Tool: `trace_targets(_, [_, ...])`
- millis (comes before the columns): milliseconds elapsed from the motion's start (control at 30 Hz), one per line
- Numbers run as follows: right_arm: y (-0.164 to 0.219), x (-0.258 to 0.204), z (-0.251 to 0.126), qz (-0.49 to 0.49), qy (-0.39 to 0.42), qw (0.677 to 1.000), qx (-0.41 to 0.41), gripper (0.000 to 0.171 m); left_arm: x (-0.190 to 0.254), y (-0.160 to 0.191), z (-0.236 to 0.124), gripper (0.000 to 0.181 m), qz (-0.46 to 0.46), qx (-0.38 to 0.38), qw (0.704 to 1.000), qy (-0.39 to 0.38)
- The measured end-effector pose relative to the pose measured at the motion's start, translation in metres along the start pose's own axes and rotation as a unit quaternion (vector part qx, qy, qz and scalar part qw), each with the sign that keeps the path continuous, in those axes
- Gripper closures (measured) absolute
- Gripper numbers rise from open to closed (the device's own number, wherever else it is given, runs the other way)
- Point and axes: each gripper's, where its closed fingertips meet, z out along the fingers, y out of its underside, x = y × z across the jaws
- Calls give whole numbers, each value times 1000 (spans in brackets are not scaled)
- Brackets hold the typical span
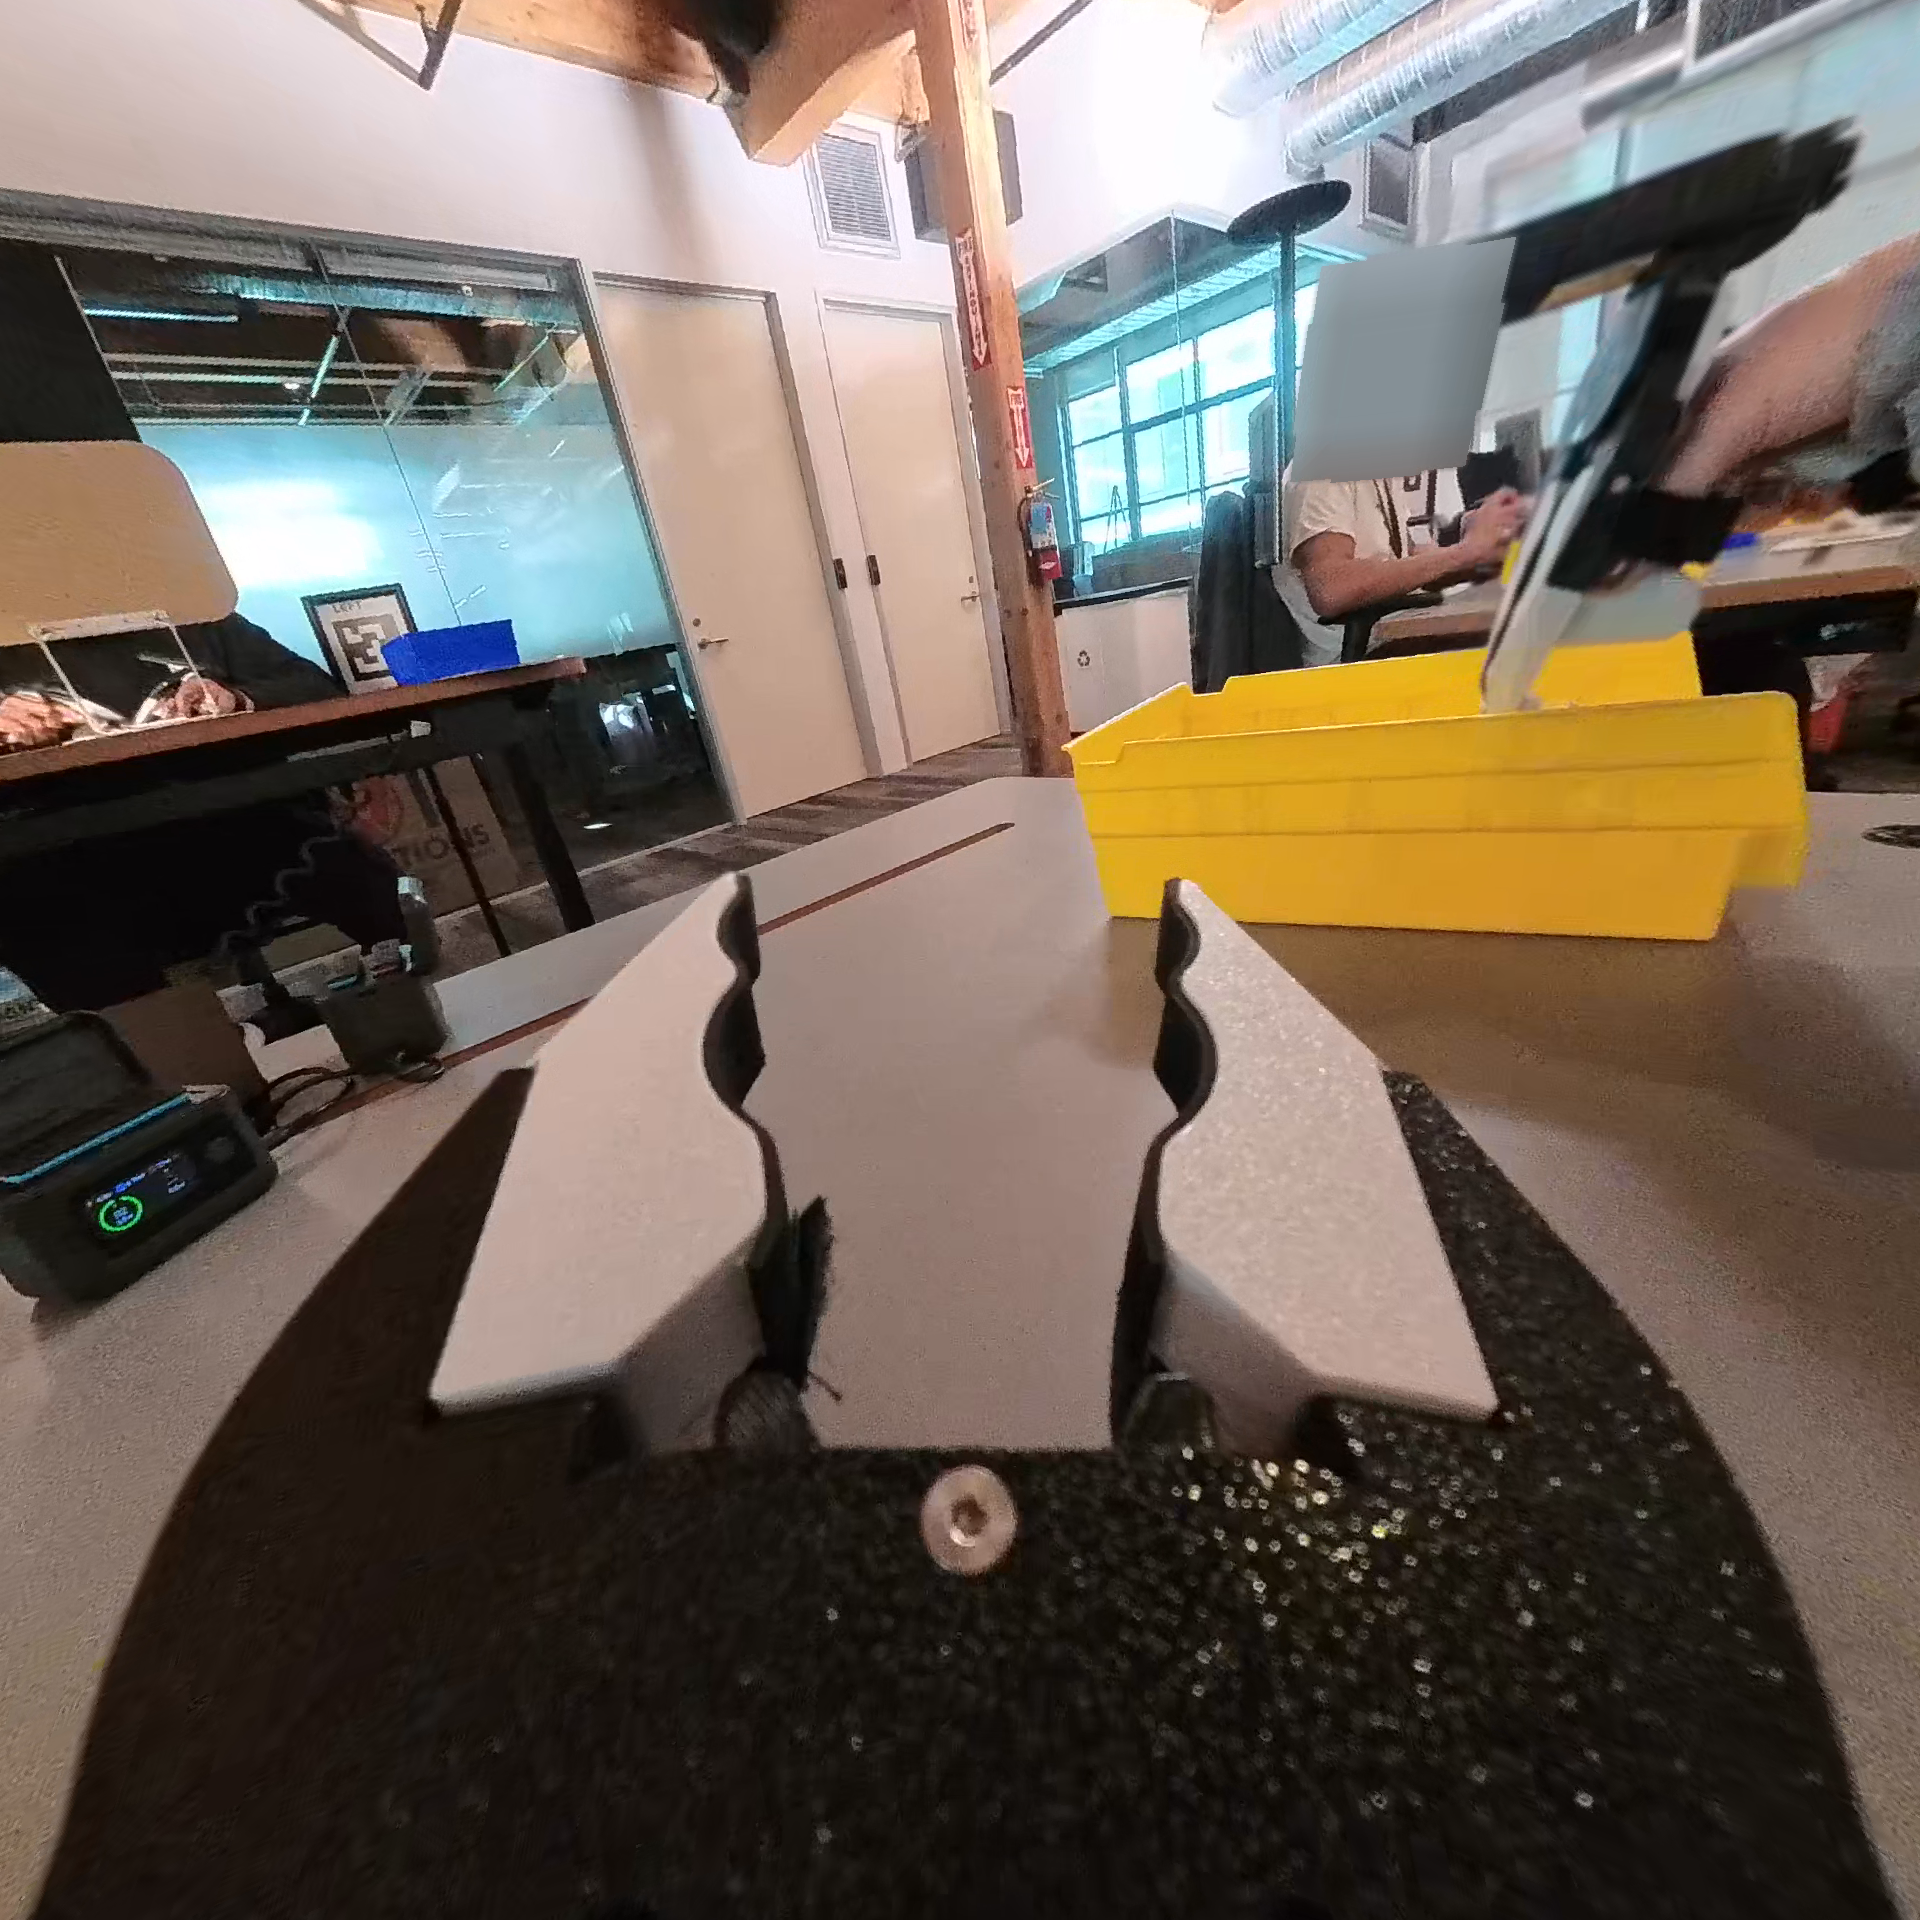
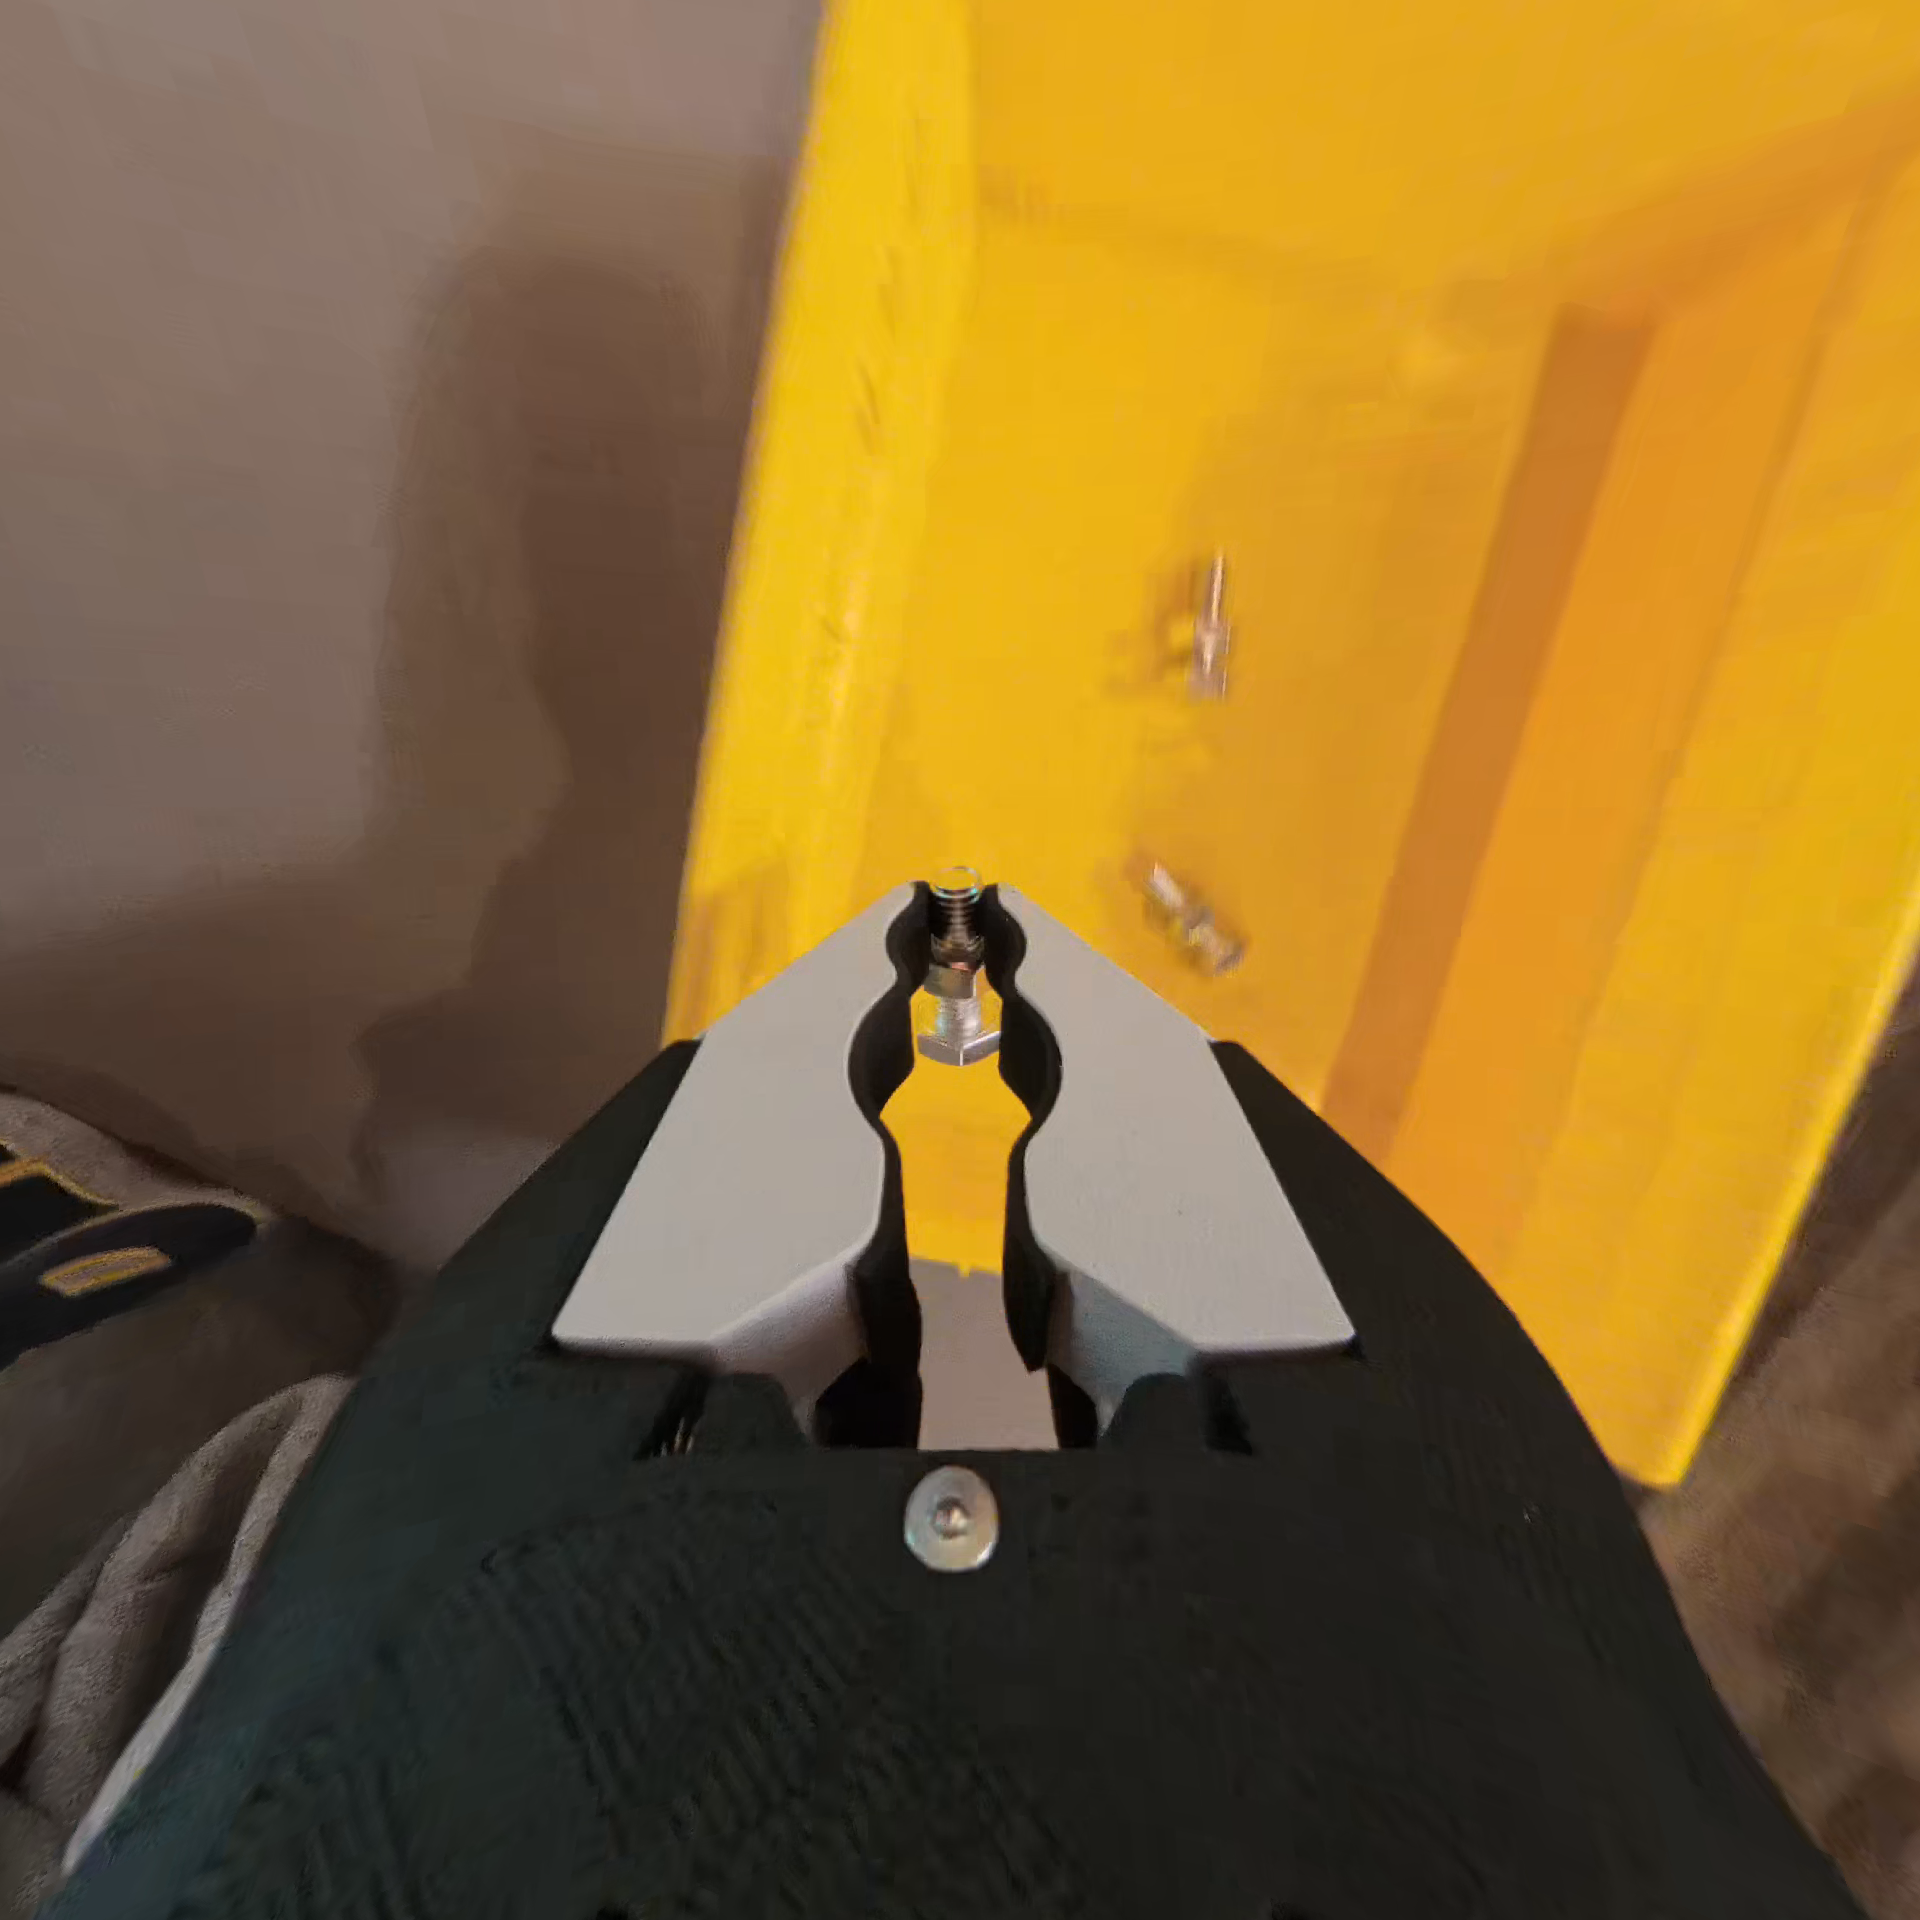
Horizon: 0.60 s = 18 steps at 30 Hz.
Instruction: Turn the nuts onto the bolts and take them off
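My right gripper (image 2: 956,902) is shut on a silver bolt (image 2: 954,977) with a nut threaded on its shank, held above the near end of the yellow bin (image 2: 1299,364). Two more bolts lie blurred on the bin floor, one farther off (image 2: 1208,629) and one nearer (image 2: 1190,925). My left gripper (image 1: 956,904) is open and empty, low over the grey table (image 1: 1558,1039), left of the yellow bin (image 1: 1434,831). In the left wrist view the right gripper (image 1: 1512,686) shows at the far right, its tips dipping into the bin.
A black device with a lit screen (image 1: 130,1195) sits at the table's left edge. A wooden post (image 1: 997,468) and another desk with a blue bin (image 1: 452,649) stand behind. People sit at desks in the background. A grey sleeve (image 2: 83,1558) shows at lower left. Left tips to right tips: about 35 cm.
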Motion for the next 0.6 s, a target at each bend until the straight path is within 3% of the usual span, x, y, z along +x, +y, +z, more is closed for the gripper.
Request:
trace_targets(67, [26, 4, 23, 20, -13, 996, -84, 164, 0, 0, 0, 107, 0, 0, 1000, 1])
trace_targets(167, [39, 0, 51, 17, -41, 992, -122, 161, -1, -2, -1, 107, -1, 3, 1000, 0])
trace_targets(267, [32, 3, 54, 7, -20, 996, -88, 131, -1, -2, -2, 107, -7, 3, 1000, -1])
trace_targets(367, [2, 22, 27, -7, 67, 997, 46, 122, -2, -1, -2, 107, -12, 4, 1000, -1])
trace_targets(433, [-27, 27, -6, -27, 111, 977, 178, 122, -2, -2, -2, 108, -13, 4, 1000, 0])
trace_targets(500, [-59, 5, -44, -103, 115, 930, 333, 122, -1, -2, -2, 108, -11, 5, 1000, 0])
trace_targets(600, [-85, -46, -84, -229, 117, 822, 508, 117, 0, -2, -1, 108, -11, 4, 1000, 3])
